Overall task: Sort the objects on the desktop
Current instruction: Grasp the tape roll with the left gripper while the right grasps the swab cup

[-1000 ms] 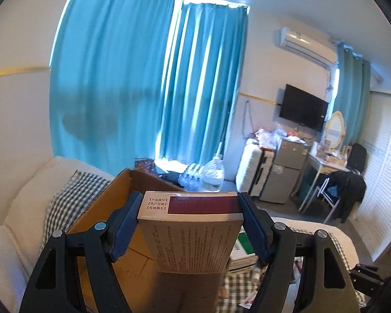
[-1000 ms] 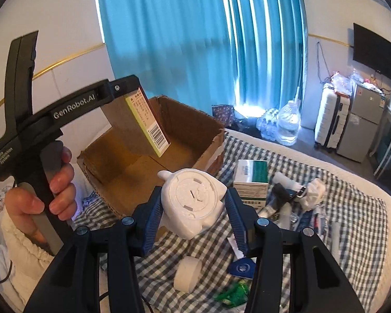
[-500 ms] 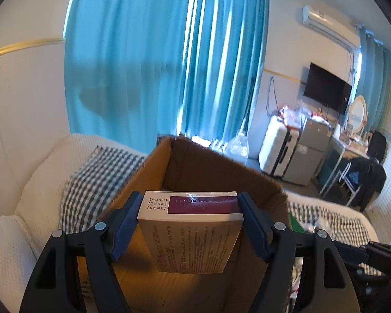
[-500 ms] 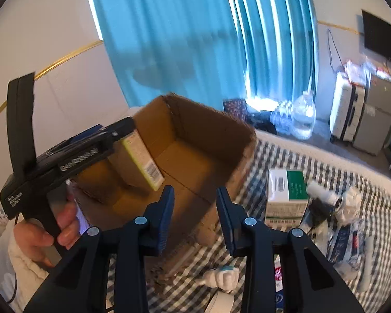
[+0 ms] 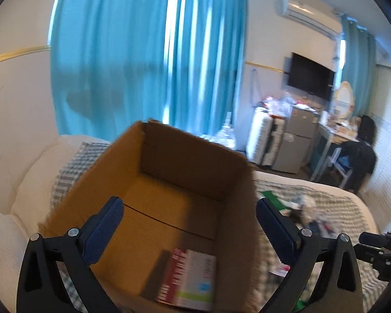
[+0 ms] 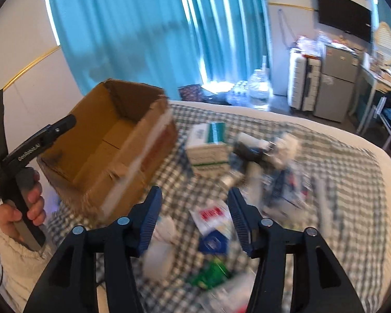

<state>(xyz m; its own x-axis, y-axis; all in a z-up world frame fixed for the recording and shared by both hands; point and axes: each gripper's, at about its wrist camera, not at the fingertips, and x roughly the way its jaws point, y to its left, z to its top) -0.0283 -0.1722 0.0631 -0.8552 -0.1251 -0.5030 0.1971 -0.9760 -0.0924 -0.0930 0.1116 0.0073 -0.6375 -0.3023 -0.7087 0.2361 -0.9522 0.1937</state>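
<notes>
Lots of blur here, especially on the right wrist view, so the pile of small stuff on the checked cloth (image 6: pixel 338 172) is mostly mush: I can pick out a green and white carton (image 6: pixel 208 143), a red and white sachet (image 6: pixel 211 214) and something green low in the frame, but the rest I can't name. The red and white box (image 5: pixel 189 280) lies flat on the floor of the cardboard box (image 5: pixel 185 156), near the wall closest to the camera, smeared by motion and with its lower edge cut off by that wall. The left gripper (image 5: pixel 189 219) sits over the open top, tilted down into it, its jaws opening out to full spread with nothing between them, so the small box is loose. There's plenty of bare cardboard floor beyond the dropped box, and the far walls stand well clear of the fingers. From the right view, the hand (image 6: pixel 18 208) wraps the left gripper's handle at the carton's outer corner, cream sleeve below it. The right gripper (image 6: pixel 194 219) points down at the clutter beside the carton, jaws opening and partly apart, empty as far as I can tell; the sachet shows through the gap, but it's lying on the cloth.
</notes>
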